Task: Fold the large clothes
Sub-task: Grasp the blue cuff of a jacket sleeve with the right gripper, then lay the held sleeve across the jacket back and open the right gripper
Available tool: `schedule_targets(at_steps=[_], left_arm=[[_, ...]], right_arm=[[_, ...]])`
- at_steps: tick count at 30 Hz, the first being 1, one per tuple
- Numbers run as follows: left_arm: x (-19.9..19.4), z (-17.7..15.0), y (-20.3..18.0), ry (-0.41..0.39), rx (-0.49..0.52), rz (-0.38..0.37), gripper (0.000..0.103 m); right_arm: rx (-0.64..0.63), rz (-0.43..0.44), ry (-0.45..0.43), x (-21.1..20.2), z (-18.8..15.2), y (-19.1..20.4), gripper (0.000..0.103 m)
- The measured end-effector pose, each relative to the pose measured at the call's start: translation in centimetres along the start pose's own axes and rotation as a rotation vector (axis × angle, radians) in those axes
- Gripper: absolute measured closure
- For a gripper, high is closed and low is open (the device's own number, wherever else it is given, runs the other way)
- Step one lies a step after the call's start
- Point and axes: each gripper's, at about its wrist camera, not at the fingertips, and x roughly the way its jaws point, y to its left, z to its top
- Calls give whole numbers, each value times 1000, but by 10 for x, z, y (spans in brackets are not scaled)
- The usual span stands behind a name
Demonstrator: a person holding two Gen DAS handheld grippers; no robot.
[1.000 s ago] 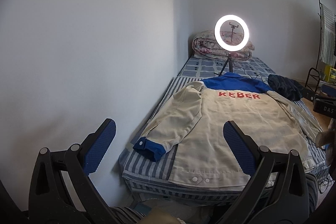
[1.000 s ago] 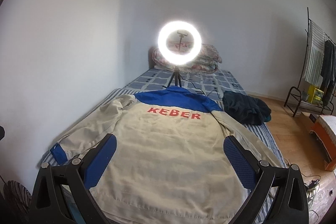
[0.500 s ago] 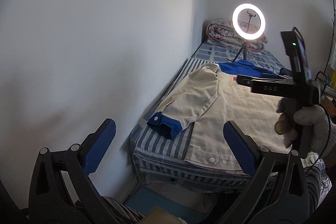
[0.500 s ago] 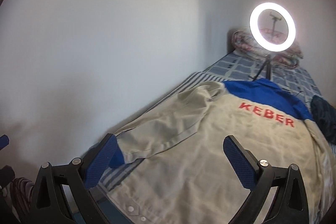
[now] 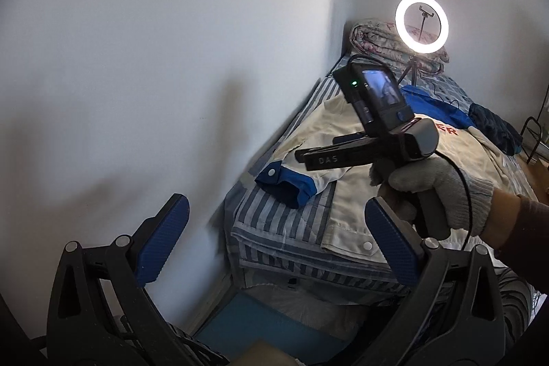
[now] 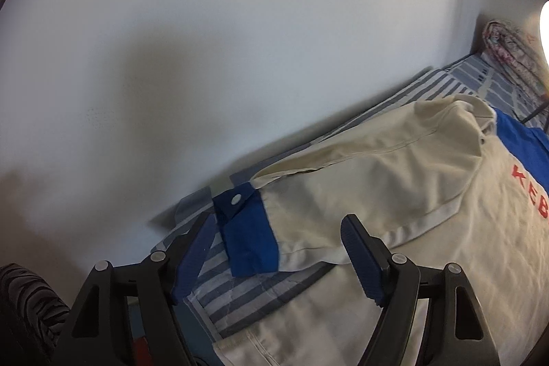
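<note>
**Ana:** Across the striped bed (image 5: pixel 274 222), back side up, lies the cream jacket (image 6: pixel 446 263). From the blue cuff (image 6: pixel 248 239) as our mark, the body spreads away to the right and the sleeve runs back from it toward the shoulder. How do you think it handles?

**Ben:** Soft, I'd judge, but a thick work cloth, so heavier than a shirt and likely to drag on the bedding. It won't slip or break. One pinch will lift only a corner, and the rest will sag.

**Ana:** So where to take hold?

**Ben:** At the cuff itself. It's doubled fabric with a snap (image 6: pixel 235 200), stiffer than the sleeve behind it, and should hold a grip.

**Ana:** And the looks?

**Ben:** Cream body, blue yoke far beyond the cuff, red lettering below the yoke, a pale hem with snaps nearest us.

**Ana:** The jaws?

**Ben:** The right gripper (image 6: pixel 274 258) hangs right over the cuff, jaws wide, one pad to each side, holding nothing. The left gripper (image 5: pixel 274 242) is well short of the cuff, off the bed's end, also spread wide and empty.
</note>
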Motion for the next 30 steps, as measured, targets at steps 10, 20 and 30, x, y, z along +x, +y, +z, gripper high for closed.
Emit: schedule_targets(at_steps=[10,20,30], left_arm=[[4,-4,16,21,-38,1,0],[11,-2,18,40,-50,-6,0],[13,-4,13,42,-42,-4,0]], right_arm=[[-102,-15,184,94,1,40,23],[-112,-29,230,119,-17,34,22],[-63,-2,218,114,-14,-4,61]])
